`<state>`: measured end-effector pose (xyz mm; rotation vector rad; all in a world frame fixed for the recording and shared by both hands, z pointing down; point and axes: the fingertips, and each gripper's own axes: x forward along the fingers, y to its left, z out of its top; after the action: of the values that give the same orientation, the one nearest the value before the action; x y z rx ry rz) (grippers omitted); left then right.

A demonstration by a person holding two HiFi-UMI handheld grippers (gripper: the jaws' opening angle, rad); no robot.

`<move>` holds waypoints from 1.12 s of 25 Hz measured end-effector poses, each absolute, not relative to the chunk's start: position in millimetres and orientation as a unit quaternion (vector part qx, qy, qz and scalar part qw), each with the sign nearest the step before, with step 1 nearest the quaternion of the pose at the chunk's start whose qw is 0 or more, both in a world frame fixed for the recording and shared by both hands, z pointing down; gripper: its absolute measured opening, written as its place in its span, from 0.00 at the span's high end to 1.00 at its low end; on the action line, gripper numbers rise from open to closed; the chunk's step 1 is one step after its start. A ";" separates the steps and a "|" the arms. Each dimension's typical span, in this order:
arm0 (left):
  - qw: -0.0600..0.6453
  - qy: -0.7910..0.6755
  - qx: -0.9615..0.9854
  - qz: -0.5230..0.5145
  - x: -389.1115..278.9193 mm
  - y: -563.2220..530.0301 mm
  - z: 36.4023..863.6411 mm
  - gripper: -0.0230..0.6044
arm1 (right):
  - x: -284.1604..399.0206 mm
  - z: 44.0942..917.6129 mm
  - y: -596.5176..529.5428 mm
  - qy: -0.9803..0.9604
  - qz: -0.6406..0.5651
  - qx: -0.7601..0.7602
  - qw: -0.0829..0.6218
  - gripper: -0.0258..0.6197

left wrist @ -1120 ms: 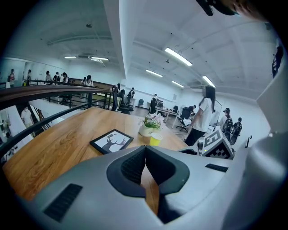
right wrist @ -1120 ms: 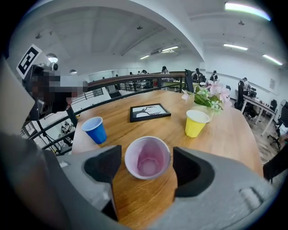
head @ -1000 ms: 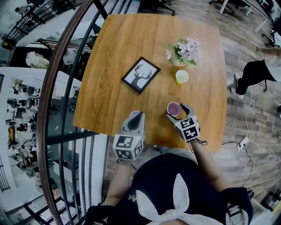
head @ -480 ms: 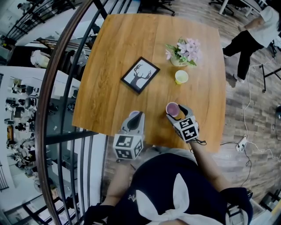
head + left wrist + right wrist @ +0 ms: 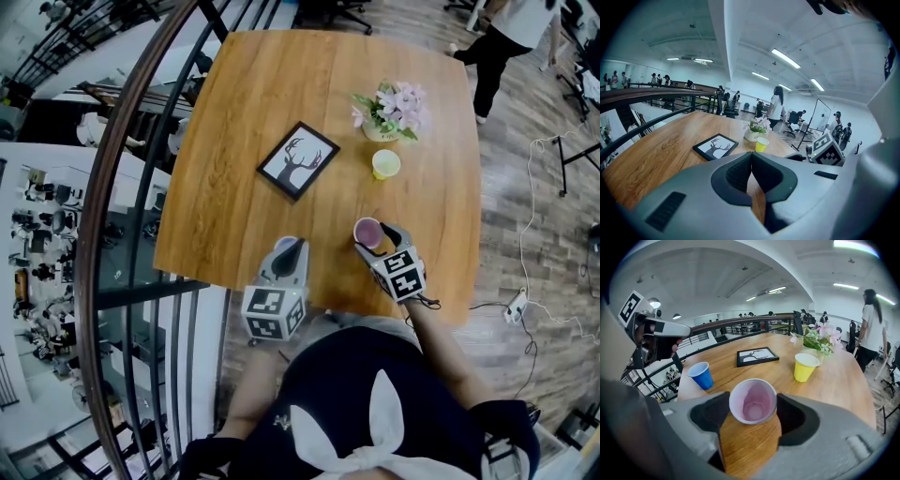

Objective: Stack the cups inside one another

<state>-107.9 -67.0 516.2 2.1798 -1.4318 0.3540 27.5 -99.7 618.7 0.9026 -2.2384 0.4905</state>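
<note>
Oak-toned wooden tabletop (image 5: 244,112) sits beside a dark curved railing (image 5: 87,262); at five o'clock our right gripper (image 5: 376,240) clamps the pale pink plastic cup (image 5: 367,231), while our left gripper (image 5: 292,247) has its jaws together.

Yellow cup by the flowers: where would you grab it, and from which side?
Grip the yellow cup across its wall just below the rim, probably from the person's side: it stands upright, mouth up, and the flowers crowd its far side.
</note>
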 end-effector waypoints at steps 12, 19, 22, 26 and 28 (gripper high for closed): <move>0.248 -0.528 0.802 0.128 -107.9 -65.7 515.0 0.94 | 33.4 590.3 -112.7 -0.860 0.184 0.359 0.313 0.48; 0.248 -0.528 0.803 0.127 -108.3 -62.1 513.0 0.94 | 38.8 565.8 -124.6 -0.863 0.168 0.370 0.299 0.48; 0.248 -0.528 0.802 0.128 -108.3 -62.2 514.1 0.94 | 41.5 555.5 -131.5 -0.865 0.163 0.375 0.291 0.48; 0.248 -0.529 0.801 0.129 -108.9 -62.4 514.1 0.94 | 43.9 540.1 -136.7 -0.867 0.158 0.380 0.282 0.48; 0.247 -0.529 0.802 0.129 -109.0 -62.8 513.3 0.94 | 45.2 530.8 -137.2 -0.867 0.157 0.382 0.280 0.48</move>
<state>-109.0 -62.8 513.3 2.1854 -1.4412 0.3524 45.2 -137.2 530.8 1.0240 -2.3228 0.4202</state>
